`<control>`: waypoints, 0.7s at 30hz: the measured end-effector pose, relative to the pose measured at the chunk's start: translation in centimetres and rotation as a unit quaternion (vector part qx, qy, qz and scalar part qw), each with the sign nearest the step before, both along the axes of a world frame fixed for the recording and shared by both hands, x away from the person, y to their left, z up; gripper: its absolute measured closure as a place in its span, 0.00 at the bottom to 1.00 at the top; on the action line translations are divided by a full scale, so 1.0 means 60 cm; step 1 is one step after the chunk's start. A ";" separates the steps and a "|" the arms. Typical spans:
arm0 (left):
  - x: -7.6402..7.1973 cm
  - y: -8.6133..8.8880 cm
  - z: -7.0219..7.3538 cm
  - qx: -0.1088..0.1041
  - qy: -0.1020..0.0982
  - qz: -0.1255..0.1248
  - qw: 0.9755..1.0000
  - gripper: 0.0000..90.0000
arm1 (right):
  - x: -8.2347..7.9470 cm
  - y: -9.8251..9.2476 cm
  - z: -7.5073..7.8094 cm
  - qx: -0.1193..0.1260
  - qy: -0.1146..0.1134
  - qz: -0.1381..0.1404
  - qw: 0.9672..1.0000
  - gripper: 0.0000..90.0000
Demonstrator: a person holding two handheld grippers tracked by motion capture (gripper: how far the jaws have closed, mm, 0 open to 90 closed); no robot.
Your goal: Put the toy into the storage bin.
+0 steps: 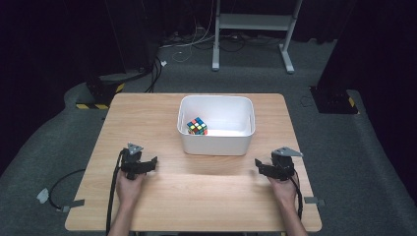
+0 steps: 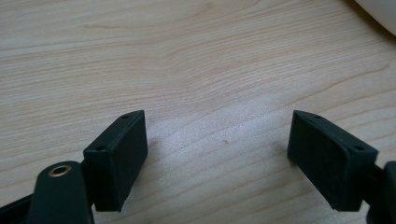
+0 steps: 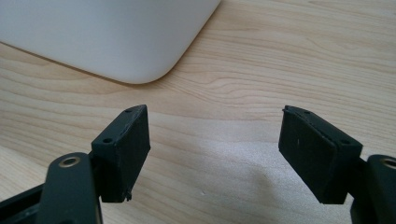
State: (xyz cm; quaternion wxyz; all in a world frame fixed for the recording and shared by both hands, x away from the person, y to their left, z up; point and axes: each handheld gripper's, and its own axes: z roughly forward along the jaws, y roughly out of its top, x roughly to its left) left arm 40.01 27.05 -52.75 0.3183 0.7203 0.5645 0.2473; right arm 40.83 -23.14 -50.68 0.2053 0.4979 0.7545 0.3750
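A white plastic bin stands at the middle of the wooden table, and a colourful puzzle cube lies inside it at its left. My left gripper rests low over the table, in front of the bin and to its left. Its jaws stand open over bare wood in the left gripper view. My right gripper sits in front of the bin's right corner. In the right gripper view its jaws are open and hold nothing, with the bin's rounded corner just ahead.
The bin's edge peeks in at the top right of the left gripper view. Beyond the table lie grey carpet, cables and a white desk frame. Bare wood stretches between the two grippers.
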 end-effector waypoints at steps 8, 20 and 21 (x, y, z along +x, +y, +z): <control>0.000 0.000 0.000 0.000 0.000 0.000 1.000 0.22 | 0.001 -0.005 -0.007 0.001 0.002 -0.006 1.000 0.27; 0.000 0.000 0.000 0.001 0.001 -0.001 1.000 0.22 | 0.005 -0.004 -0.015 -0.002 0.009 -0.010 1.000 0.27; 0.000 0.000 0.000 0.001 0.001 -0.001 1.000 0.22 | 0.006 -0.003 -0.015 -0.003 0.009 -0.010 1.000 0.27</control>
